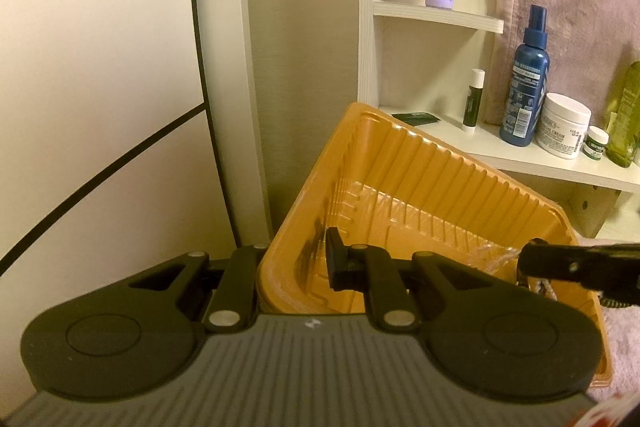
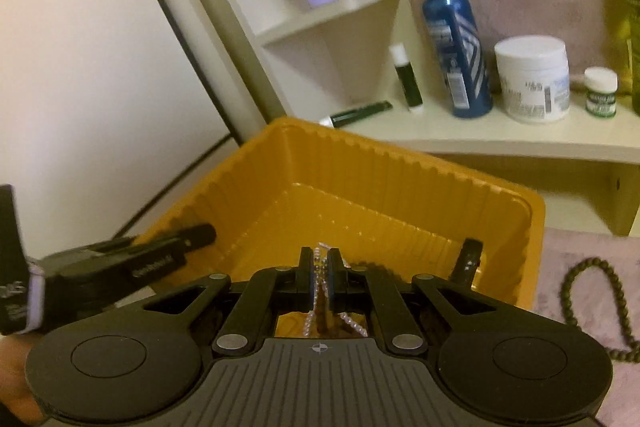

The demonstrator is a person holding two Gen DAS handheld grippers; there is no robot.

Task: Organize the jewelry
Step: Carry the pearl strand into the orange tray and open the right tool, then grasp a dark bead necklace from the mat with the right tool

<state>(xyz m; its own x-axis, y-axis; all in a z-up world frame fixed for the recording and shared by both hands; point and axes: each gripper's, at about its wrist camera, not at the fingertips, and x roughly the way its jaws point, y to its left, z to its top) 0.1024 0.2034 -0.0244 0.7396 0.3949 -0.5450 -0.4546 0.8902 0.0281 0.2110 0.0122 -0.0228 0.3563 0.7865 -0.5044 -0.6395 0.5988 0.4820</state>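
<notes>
While the left gripper (image 1: 294, 259) clamps the orange tray's (image 2: 400, 163) near-left rim, its floor lies bare.
Right gripper (image 2: 320, 277), jaws pinched on a clear bead strand (image 2: 318, 259), hangs above that open floor.

The right gripper (image 2: 320, 269) pointed downward with jaws clamped shut on a bead strand. The left gripper (image 1: 292, 263) pointed downward, jaws gripping a thin wall.

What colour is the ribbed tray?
Orange-yellow tray, clearest in the right wrist view.
</notes>
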